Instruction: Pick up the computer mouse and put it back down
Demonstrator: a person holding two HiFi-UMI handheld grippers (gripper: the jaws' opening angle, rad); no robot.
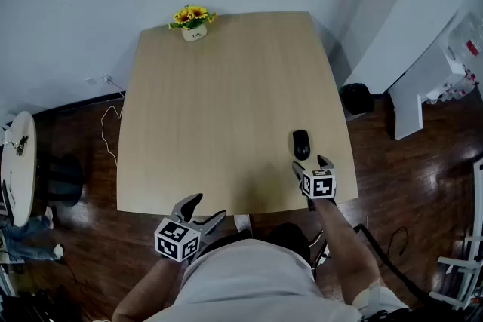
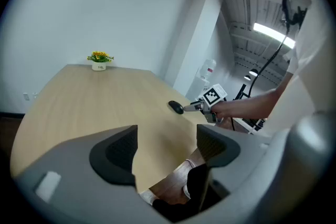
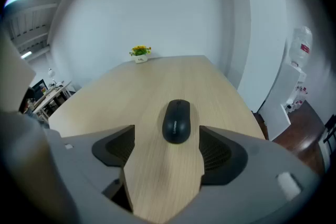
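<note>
Mouse (image 1: 301,145) lay on the table (image 1: 211,117), just ahead of the right gripper (image 1: 310,163), whose wide jaws held nothing. Grasping, lifting and replacing were not yet done. Left gripper (image 1: 210,206) hung open, empty.

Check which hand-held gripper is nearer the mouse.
Right. The right hand-held gripper sits just short of the mouse, jaws open, not touching. The left hand-held gripper hangs at the near edge of the table, well left of the mouse.

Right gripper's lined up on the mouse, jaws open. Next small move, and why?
Probably ease the right gripper forward and down until the mouse sits between its jaws. They stand apart, and the mouse lies on the table centred just ahead of them, untouched.
</note>
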